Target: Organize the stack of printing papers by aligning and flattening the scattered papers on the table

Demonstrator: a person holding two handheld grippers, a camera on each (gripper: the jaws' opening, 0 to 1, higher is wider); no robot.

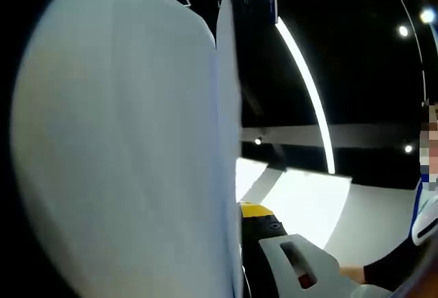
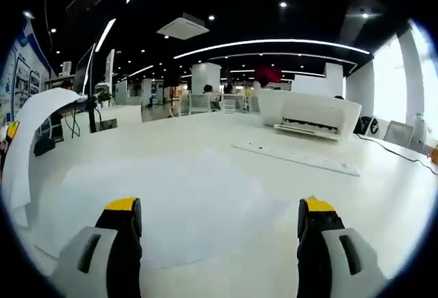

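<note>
While our right claw (image 2: 217, 233) stands wide open over the white tabletop (image 2: 383, 195), nothing between its yellow-tipped jaws, a loose sheet of printing paper (image 2: 164, 202) lies flat just ahead of it. In the left gripper view, a lifted sheet (image 1: 123, 140) curves close before the lens; it appears pinched by the left claw (image 1: 241, 243), though we cannot tell the jaw state, since the paper hides most of it. The right gripper view shows this sheet (image 2: 31, 140) arched at far left. We judge the paper light, limp and slippery on the smooth surface: best taken at an edge or corner, gently, since it creases easily. Farther off sit a keyboard (image 2: 295, 155) and a white printer (image 2: 311, 114).
</note>
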